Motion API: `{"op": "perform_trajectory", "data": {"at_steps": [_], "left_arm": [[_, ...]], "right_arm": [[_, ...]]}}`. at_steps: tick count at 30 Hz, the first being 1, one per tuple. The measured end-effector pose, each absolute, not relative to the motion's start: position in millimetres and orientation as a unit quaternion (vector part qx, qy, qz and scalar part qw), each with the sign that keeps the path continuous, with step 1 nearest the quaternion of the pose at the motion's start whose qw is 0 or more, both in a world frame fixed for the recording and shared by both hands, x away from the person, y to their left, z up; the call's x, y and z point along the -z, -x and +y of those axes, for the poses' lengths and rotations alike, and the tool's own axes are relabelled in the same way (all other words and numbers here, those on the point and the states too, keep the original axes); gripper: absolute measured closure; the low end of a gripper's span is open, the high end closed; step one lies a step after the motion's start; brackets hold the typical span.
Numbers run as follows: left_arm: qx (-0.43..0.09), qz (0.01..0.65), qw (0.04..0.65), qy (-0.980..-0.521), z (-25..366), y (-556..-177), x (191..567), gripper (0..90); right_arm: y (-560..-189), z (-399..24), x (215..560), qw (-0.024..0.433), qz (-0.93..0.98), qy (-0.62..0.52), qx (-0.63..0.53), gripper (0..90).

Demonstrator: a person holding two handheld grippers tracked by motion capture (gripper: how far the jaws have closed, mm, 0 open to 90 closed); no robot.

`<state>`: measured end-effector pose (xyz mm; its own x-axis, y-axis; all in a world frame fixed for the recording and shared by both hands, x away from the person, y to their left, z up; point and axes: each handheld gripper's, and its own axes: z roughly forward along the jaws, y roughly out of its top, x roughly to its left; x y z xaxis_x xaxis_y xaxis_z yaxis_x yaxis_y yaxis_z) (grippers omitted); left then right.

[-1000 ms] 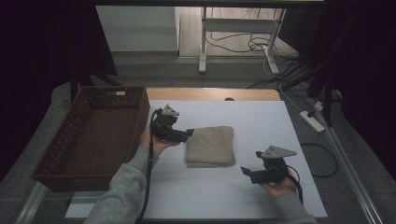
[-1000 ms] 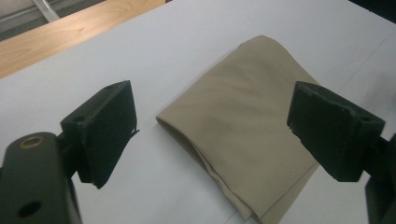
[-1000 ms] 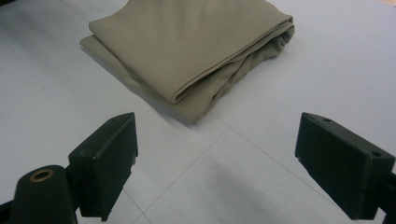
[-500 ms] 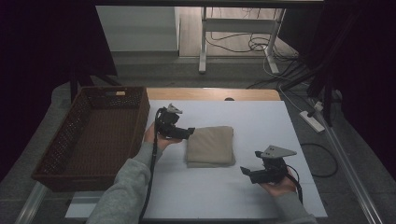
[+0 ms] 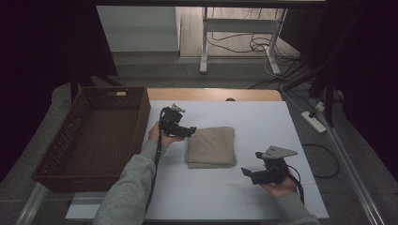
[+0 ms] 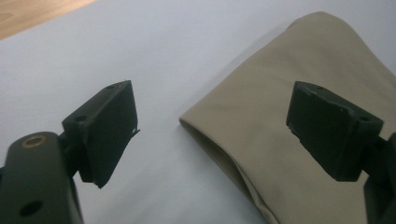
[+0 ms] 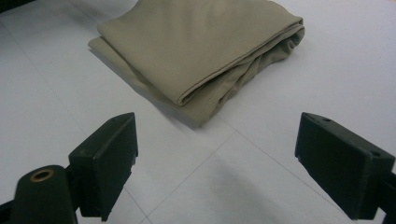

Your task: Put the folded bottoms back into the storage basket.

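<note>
A folded beige cloth [image 5: 211, 146] lies flat on the white table [image 5: 263, 117], near the middle. My left gripper [image 5: 191, 131] is open at the cloth's far left corner, with its jaws spread on either side of that corner. In the left gripper view the cloth [image 6: 303, 107] has its folded edge between the jaws of the left gripper [image 6: 212, 135]. My right gripper [image 5: 245, 173] is open and low over the table, to the right of the cloth and nearer to me, apart from it. In the right gripper view the cloth [image 7: 201, 42] lies ahead of the right gripper [image 7: 217, 163].
A dark brown wicker basket [image 5: 61, 159] stands at the table's left edge. Beyond the table's wooden far edge [image 5: 211, 94] are a table leg frame and cables on the floor. A power strip [image 5: 313, 121] lies off the right side.
My left gripper has moved a little away from me along the cloth's left edge to its far corner. The right gripper has barely moved.
</note>
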<state>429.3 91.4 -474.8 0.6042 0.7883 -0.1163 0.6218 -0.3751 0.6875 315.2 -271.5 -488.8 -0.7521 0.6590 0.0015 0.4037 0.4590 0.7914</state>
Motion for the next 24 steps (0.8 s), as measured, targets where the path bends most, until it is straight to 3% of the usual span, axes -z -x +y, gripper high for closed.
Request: {"op": "perform_trajectory", "data": {"at_steps": [24], "left_arm": [[-0.078, 0.414, 0.326, -0.846, 67.5, -457.3, 506.5, 16.7]], "right_arm": [[-318.1, -269.4, 492.4, 0.150, 0.844, -0.315, -0.407, 13.3]]}}
